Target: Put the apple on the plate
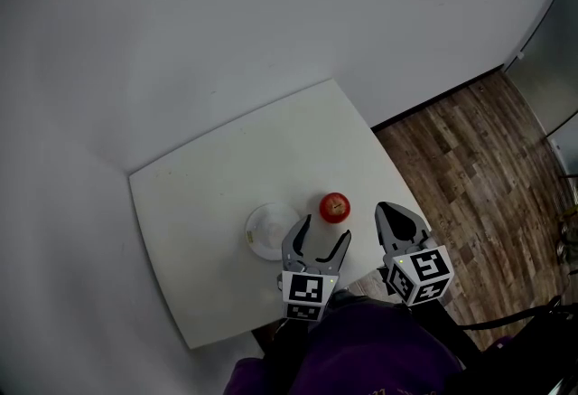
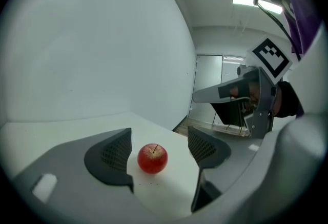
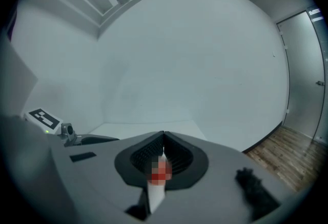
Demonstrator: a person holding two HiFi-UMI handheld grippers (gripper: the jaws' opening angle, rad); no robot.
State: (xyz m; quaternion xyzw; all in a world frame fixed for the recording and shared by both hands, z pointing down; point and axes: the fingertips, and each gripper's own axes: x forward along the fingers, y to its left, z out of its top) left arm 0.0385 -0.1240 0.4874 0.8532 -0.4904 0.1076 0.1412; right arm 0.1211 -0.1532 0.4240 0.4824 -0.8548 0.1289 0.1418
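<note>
Head view: round red apple (image 1: 335, 206) resting on square white tabletop (image 1: 208, 203), just right of round white plate (image 1: 269, 230), not on it. Left gripper (image 1: 323, 232) released, jaws spread wide, tips just short of apple. Along those jaws, apple framed between both dark ribbed pads (image 2: 114, 154), touching neither. Right gripper (image 1: 387, 211) clenched, jaws pressed together on nothing, near apple's right side.

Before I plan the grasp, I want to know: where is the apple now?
In the head view the apple stands on the white table, just right of the plate and just ahead of the open left gripper.
</note>
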